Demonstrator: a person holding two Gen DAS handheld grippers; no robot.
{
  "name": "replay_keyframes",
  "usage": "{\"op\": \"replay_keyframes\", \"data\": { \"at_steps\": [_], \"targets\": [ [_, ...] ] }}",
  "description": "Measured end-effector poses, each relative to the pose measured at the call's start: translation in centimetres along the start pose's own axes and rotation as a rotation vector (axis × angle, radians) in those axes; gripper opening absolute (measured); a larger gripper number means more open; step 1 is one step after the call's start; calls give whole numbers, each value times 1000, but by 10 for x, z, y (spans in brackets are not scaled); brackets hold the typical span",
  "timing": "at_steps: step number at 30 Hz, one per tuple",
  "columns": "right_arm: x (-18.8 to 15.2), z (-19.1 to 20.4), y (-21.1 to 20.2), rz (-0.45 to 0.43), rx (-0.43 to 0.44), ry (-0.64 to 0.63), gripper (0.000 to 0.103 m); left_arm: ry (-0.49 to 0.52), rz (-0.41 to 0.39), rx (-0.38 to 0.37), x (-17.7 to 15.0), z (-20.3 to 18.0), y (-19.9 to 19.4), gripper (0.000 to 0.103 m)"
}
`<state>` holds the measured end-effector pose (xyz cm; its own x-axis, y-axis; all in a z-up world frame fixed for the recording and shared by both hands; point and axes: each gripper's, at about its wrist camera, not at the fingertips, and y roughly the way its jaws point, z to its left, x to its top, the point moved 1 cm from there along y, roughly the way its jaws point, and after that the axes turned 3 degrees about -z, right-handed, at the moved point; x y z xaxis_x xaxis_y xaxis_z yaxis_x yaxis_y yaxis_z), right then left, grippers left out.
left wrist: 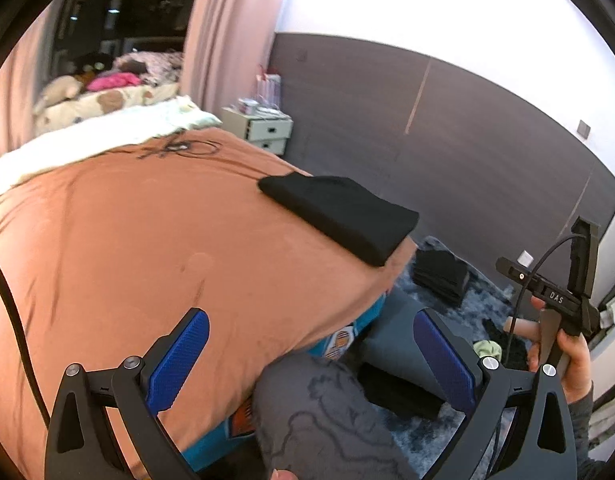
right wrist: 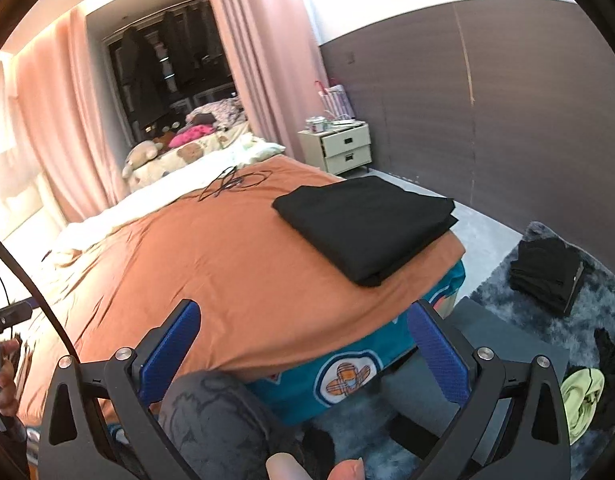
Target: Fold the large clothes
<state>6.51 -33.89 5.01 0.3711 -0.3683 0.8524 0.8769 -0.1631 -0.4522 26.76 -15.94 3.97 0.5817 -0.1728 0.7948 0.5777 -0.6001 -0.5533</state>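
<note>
Black folded garment [right wrist: 365, 226] is seen lying on the orange bedspread [right wrist: 227, 264], at the bed's near right corner, its right edge close to the drop-off. It is judged soft, limp and fairly light; layers would likely slide apart if pinched at one corner only. A hold is best taken along the thick folded edge facing the person, or under both short sides with one tool each.

Left tool [left wrist: 311, 356] is spread wide, nothing between the blue pads. Right tool [right wrist: 305, 350] is likewise wide open and empty; neither touches the cloth.

More dark folded clothes [right wrist: 545, 274] are stacked on the blue-grey rug [right wrist: 611, 304] beside the bed, well apart from the garment. A green cloth [right wrist: 583, 400] lies on the rug nearer the person.

Open room: most of the bedspread to the left is bare, with only a loose cable [right wrist: 233, 182] far back. The right side is bounded by the bed edge, with the grey wall panel [right wrist: 507, 120] beyond the floor. The person's knee [right wrist: 215, 420] sits against the bed foot, below both tools.
</note>
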Motion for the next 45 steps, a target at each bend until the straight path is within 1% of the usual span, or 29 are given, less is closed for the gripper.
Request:
{"op": "replay_keyframes", "data": {
  "at_steps": [3,6,12,15,19,21,25,29,36,39,42,45],
  "targets": [
    [-9,12,-9,15,16,-19,103,-13,-40,40,-15,5,-30,103],
    [-16,20,-19,14,27,-36,103,-11,-75,102,-30,9,-55,103],
    [-31,30,-35,10,34,-53,103,2,-137,187,-58,7,-92,103],
    [-35,33,-39,12,37,-77,103,2,-156,200,-75,6,-106,103],
    [-46,40,-48,33,58,-91,103,14,-171,240,-98,2,-118,103],
    [-50,44,-54,38,61,-95,103,-2,-179,254,-108,0,-124,103],
    [-57,49,-61,39,84,-95,103,-49,-214,256,-125,-2,-136,103],
    [-59,55,-63,25,107,-115,103,-34,-240,280,-131,-6,-147,103],
    [-66,55,-65,-1,97,-115,103,-22,-273,306,-133,-9,-161,103],
    [-67,55,-64,-9,95,-116,103,-27,-278,303,-132,-8,-163,103],
    [-76,60,-64,-21,85,-120,103,-28,-288,309,-132,-8,-167,103],
    [-81,62,-60,-14,90,-119,103,-26,-294,312,-133,-8,-169,103]
  ]
}}
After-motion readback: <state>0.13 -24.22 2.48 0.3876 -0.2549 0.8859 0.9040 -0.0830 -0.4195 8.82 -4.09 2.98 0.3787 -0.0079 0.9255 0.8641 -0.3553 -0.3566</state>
